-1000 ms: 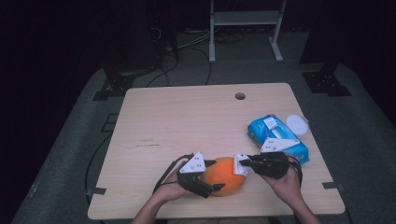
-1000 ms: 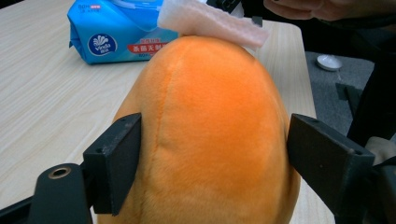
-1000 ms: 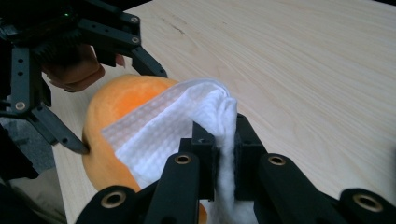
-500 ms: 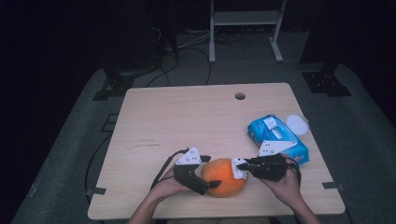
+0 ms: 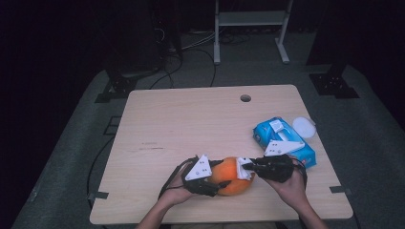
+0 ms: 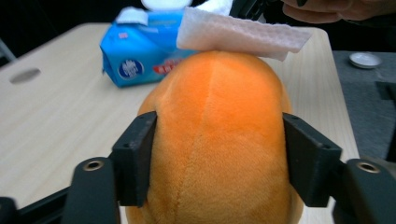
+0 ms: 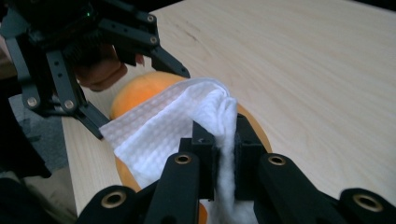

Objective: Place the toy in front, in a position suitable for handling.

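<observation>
Orange and soft, the plush fruit lies on the wooden tabletop near its front edge, between the two hands. The left gripper has its jaws spread wide and pressed on both sides of the plush fruit, so they hold it. The right gripper has its jaws nearly closed and pinches a white wipe between them. The wipe rests on top of the plush fruit and touches it. Behind, on the right part of the tabletop, there is a blue wipes pack, and just beside it a round white lid.
</observation>
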